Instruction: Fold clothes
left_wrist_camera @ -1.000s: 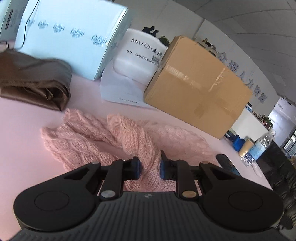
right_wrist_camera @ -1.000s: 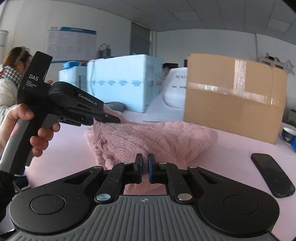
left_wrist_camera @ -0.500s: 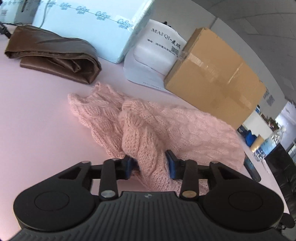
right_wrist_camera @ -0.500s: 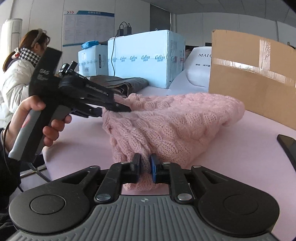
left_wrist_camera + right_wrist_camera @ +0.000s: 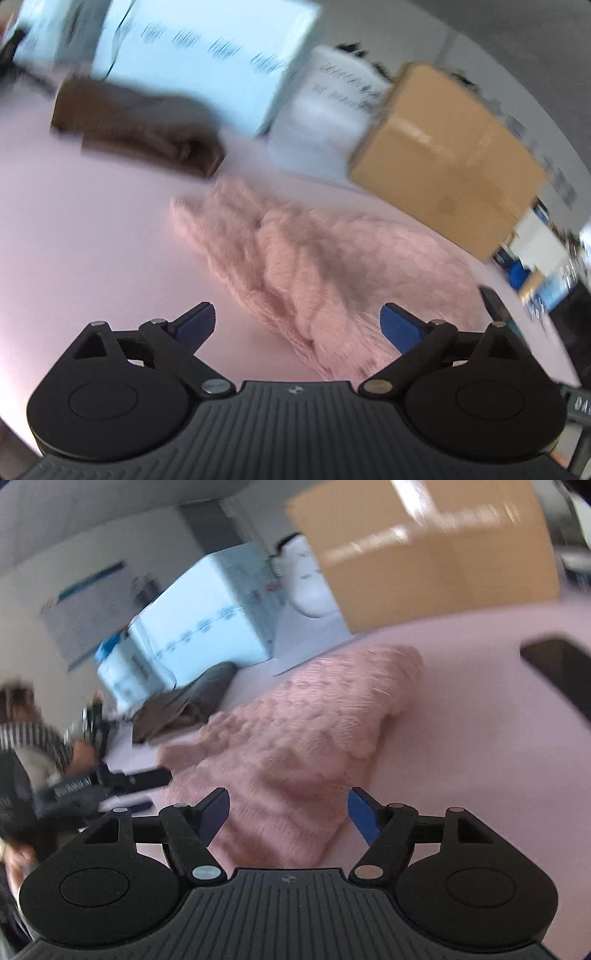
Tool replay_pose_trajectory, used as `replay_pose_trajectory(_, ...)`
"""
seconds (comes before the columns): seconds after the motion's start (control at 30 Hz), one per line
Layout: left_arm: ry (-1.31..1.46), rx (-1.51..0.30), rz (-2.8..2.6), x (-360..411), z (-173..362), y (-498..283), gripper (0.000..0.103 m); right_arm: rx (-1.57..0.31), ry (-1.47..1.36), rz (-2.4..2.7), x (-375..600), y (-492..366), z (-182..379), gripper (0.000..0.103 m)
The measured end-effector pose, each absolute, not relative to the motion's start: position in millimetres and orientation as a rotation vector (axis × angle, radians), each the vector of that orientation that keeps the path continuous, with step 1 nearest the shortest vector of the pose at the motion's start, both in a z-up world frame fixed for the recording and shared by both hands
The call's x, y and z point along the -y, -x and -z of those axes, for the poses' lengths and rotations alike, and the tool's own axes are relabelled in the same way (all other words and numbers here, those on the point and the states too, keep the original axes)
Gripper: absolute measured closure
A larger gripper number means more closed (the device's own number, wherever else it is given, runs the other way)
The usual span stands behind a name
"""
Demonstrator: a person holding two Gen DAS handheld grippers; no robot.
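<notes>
Release step: left gripper [image 5: 297, 321] and right gripper [image 5: 288, 812] jaws opening, pink sweater [image 5: 314, 273] dropped folded; next, regrasp an edge.

- Pale blue rectangular box [image 5: 192, 55], far beyond the jaws and to their left: a row of dark repeated marks runs along its side, smeared past reading.
- White soft package [image 5: 332, 107], straight beyond the jaws: dark printed lines, blurred and unreadable.
- Black handheld gripper [image 5: 96, 784], left of the right jaws: white lettering along its side, illegible.
</notes>
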State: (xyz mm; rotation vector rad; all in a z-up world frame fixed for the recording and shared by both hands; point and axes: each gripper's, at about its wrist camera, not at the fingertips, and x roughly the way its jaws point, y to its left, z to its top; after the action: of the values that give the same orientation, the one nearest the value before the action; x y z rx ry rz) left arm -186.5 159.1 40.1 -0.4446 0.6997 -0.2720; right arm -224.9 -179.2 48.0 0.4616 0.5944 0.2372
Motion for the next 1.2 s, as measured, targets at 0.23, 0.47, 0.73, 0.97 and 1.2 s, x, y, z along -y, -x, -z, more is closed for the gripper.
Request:
replay_pose_trajectory(0.23,0.525,-0.664,0.212,-147.4,-28.4,147.8,0.0,-0.654,-0.535,-0.139,187.4,195.1,-40.2,0.034)
replay_pose_trajectory(0.47,0.652,-0.72,0.24,-155.5,-16.5,141.5,0.084,-0.633,-0.501,-0.146,182.2,197.5,-37.7,0.033)
replay_pose_trajectory(0.73,0.506,-0.682,0.275,-150.5,-19.8,147.5,0.086,-0.583,-0.457,-0.113,185.8,184.8,-37.9,0.031)
replay_pose_trajectory(0.97,0.382,-0.657,0.399,-160.3,-16.4,173.5,0.086,-0.636,-0.558,-0.162,199.0,147.2,-36.3,0.087)
replay_pose_trajectory(1.2,0.545,-0.658,0.507,-178.1,-4.2,192.6,0.087,-0.556,-0.322,-0.085,157.5,140.8,-58.8,0.09)
